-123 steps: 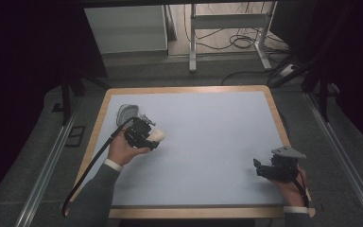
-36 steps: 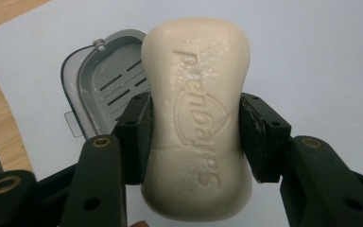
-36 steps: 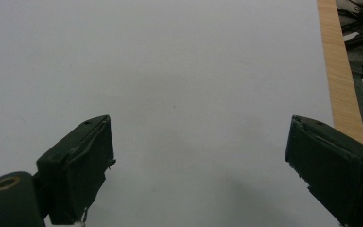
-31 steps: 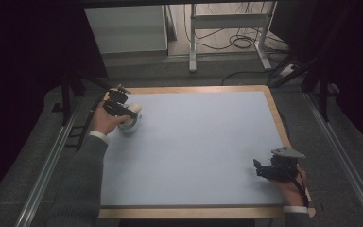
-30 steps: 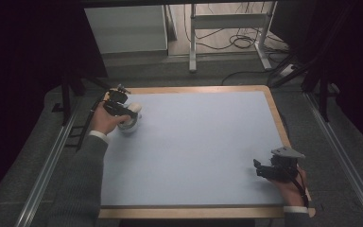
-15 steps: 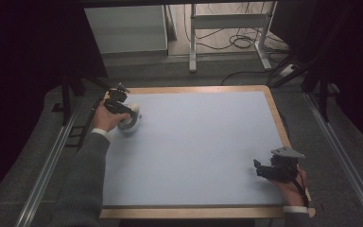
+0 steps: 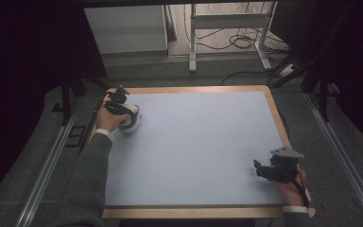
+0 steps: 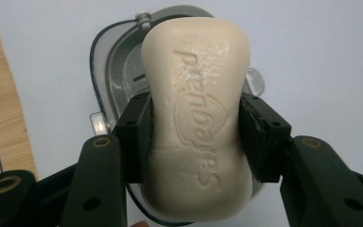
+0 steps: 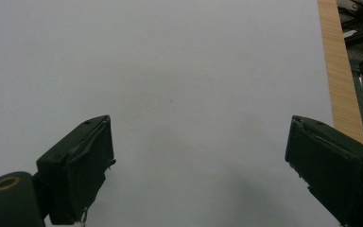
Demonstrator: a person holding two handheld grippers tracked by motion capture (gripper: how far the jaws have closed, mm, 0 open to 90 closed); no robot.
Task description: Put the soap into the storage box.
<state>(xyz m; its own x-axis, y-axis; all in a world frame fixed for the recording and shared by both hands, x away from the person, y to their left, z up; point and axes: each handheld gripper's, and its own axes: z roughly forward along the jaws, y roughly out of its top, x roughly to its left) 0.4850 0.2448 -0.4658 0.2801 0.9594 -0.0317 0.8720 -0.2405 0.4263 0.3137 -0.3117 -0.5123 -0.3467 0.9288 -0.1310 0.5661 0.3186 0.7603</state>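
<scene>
Left gripper (image 8: pixel 196 142) is pinching a pale soap (image 8: pixel 197 118) by its two long sides, and the soap hangs just over a grey dish (image 8: pixel 118 61) near the far left corner of the bench (image 7: pixel 194 142). In the high view, this gripper (image 7: pixel 123 111) sits right above the dish (image 7: pixel 131 124), close to the wooden rim on the left edge. The right gripper (image 9: pixel 198 165) has its jaws spread wide with nothing between them, and it rests near the front right corner (image 7: pixel 276 169), well apart from the soap. What could go wrong? Soap is smooth and can be slippery, so it may slide out of the pads if the squeeze is too light. If the squeeze is too hard, the pads may dent it or make it pop out. The soap looks a bit turned against the dish, so if it is let go now, one end may land on the rim and tip over onto the bench. The dish is light and no other hand holds it, so a bump could push it toward the left edge. Whether the soap already touches the dish cannot be told.
</scene>
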